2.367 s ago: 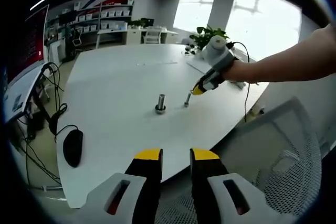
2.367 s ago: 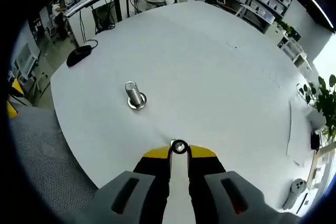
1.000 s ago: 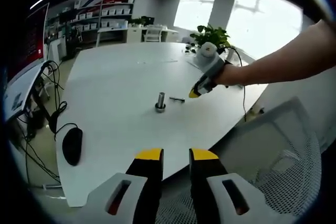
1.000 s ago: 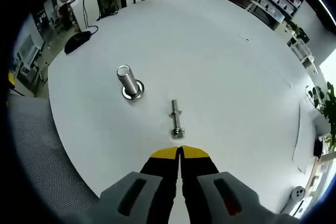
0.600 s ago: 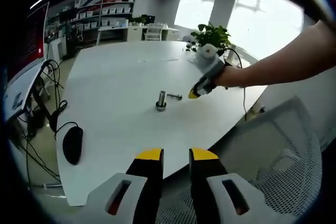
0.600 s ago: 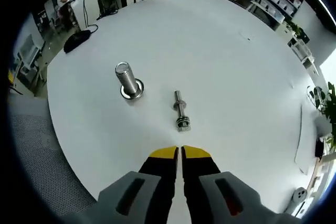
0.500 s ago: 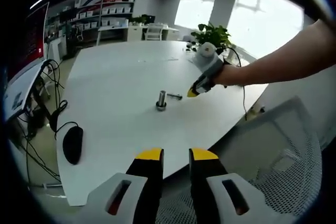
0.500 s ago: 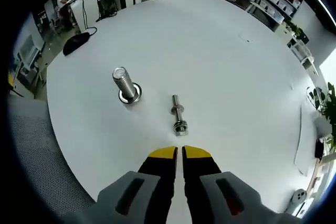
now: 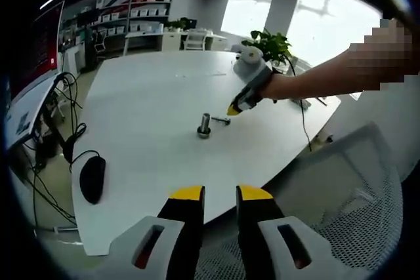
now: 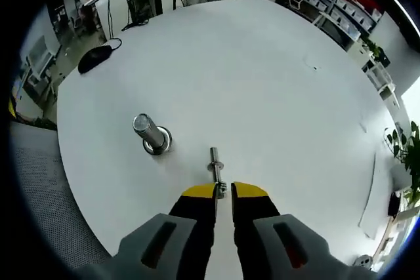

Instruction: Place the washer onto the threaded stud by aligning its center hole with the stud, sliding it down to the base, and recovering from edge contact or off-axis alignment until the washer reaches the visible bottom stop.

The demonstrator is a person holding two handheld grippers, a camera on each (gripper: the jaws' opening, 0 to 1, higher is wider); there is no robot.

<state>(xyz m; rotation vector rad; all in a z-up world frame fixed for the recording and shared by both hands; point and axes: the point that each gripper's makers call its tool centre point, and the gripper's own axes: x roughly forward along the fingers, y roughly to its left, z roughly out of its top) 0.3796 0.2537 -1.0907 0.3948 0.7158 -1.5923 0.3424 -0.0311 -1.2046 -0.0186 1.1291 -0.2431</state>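
- Reaching step, by the look of it: right gripper point(image 10: 224, 190) low centre of right gripper view, jaws slightly parted around near end of small bolt point(image 10: 214, 165) lying flat on table point(image 10: 282, 96).
- Washer apparently on that bolt; hard to tell.
- Stud point(image 10: 150, 134) upright, left of centre.
- Left gripper point(image 9: 219, 193) idle, jaws spread, empty.
- Next: close, lift.
- No containers.

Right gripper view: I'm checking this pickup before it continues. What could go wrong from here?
1. The small bolt lies flat on the table with its near end between the slightly parted jaws of the right hand-held gripper; gripped at one end, it may pivot or slip.
2. The upright stud stands close by, so a sideways move could knock it.
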